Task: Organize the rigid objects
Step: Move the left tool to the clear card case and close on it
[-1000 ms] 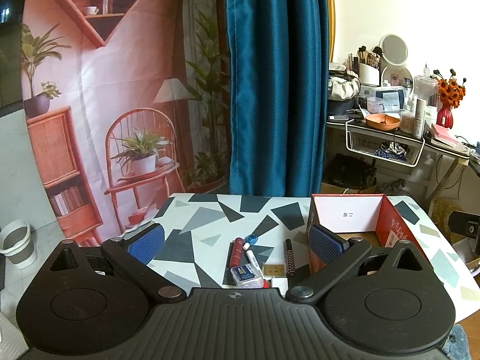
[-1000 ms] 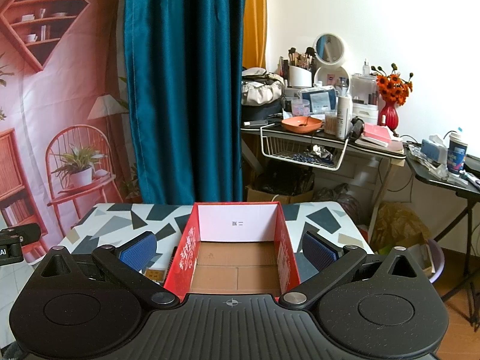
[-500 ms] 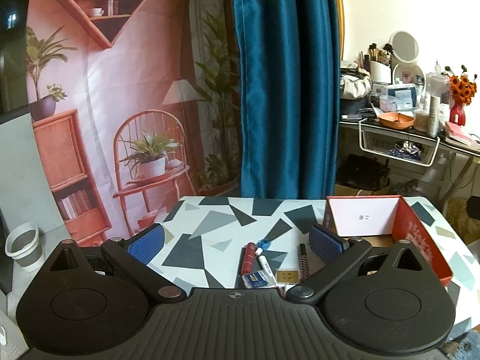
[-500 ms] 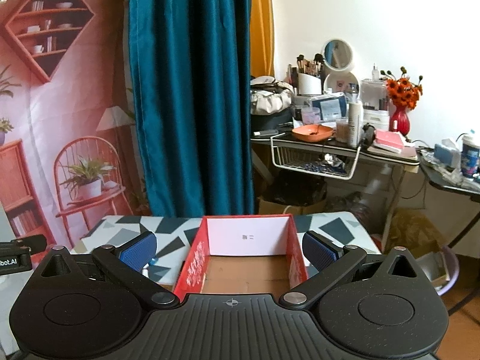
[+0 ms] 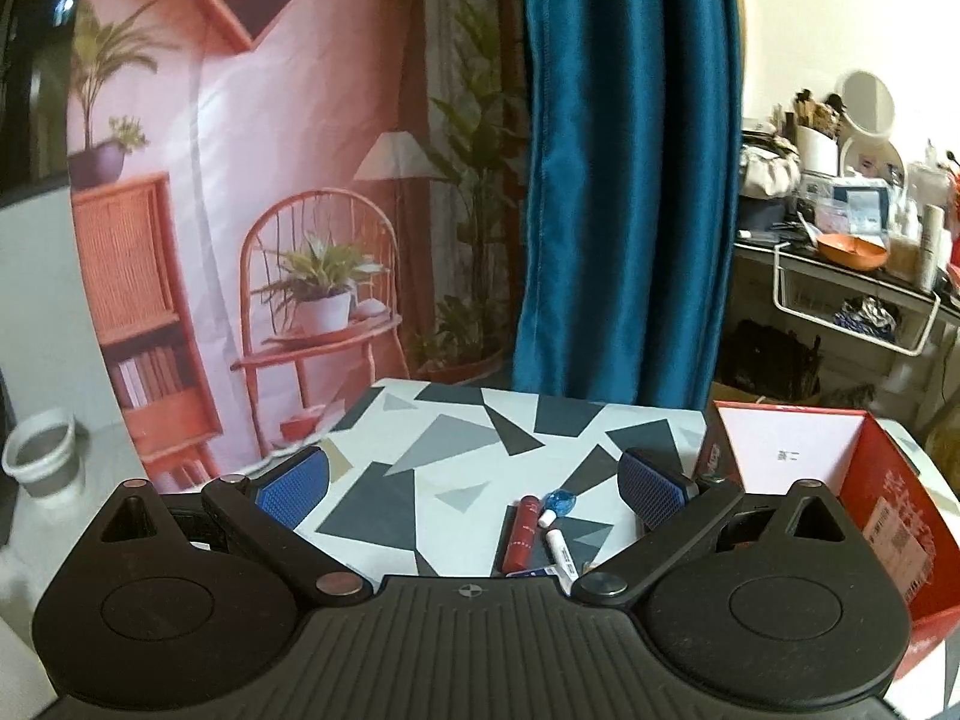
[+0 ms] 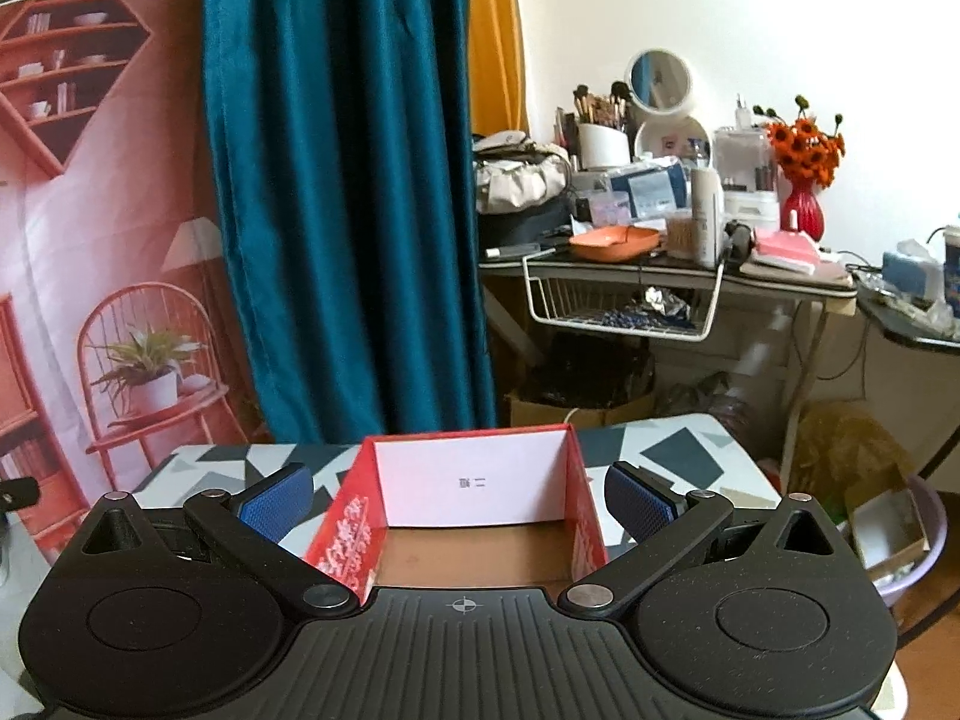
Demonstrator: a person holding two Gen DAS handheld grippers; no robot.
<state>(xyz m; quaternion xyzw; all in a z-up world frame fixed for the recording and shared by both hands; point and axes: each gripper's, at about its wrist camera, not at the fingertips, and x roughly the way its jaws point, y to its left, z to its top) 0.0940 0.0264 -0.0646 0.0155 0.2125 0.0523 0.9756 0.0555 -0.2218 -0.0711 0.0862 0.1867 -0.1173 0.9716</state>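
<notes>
Your left claw (image 5: pixel 474 483) has swung left, box (image 5: pixel 864 480) now far right; both claws gape wide, empty. Target the red tube (image 5: pixel 523 534).

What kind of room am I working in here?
Probably a lived-in home room, staged for recording: a cluttered vanity desk with a round mirror and makeup brushes, plus a printed backdrop.

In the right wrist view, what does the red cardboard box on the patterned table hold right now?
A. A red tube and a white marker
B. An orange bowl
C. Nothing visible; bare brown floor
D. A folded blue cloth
C: the open red cardboard box shows only bare brown floor below its white back wall, while the red tube and white marker lie on the patterned table.
</notes>
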